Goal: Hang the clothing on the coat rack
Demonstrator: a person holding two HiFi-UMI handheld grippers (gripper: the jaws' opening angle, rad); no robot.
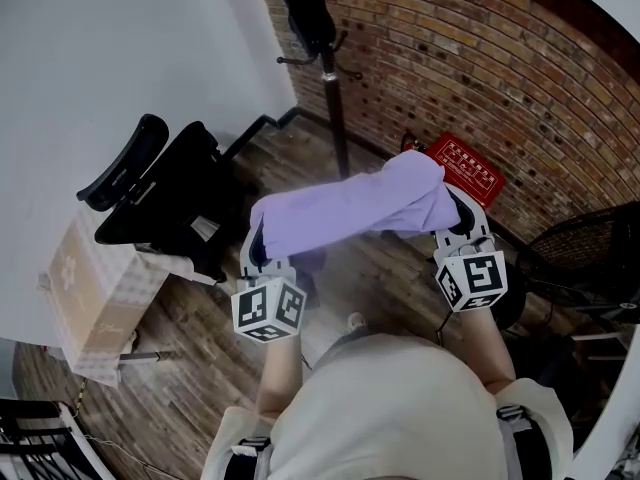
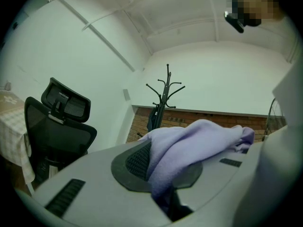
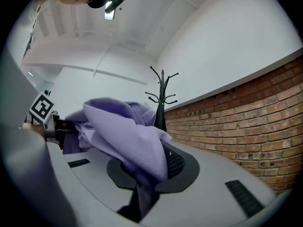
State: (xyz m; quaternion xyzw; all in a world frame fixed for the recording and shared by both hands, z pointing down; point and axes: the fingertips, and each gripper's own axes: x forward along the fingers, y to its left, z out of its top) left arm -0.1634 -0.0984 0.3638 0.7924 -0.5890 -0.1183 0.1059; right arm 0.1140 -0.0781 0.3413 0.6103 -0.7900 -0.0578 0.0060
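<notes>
I've got the garment (image 1: 350,208) stretched mid-frame between both grippers. Left gripper (image 1: 262,253) has its jaws pinching one end of the cloth, right gripper (image 1: 455,218) pinching the other. The rack (image 1: 325,38) stands at the top centre by the brick wall (image 1: 480,78), chair (image 1: 165,193) at the left.

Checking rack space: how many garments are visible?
2: a purple garment held by left gripper and right gripper; a dark garment on the coat rack. Others may be hidden.
</notes>
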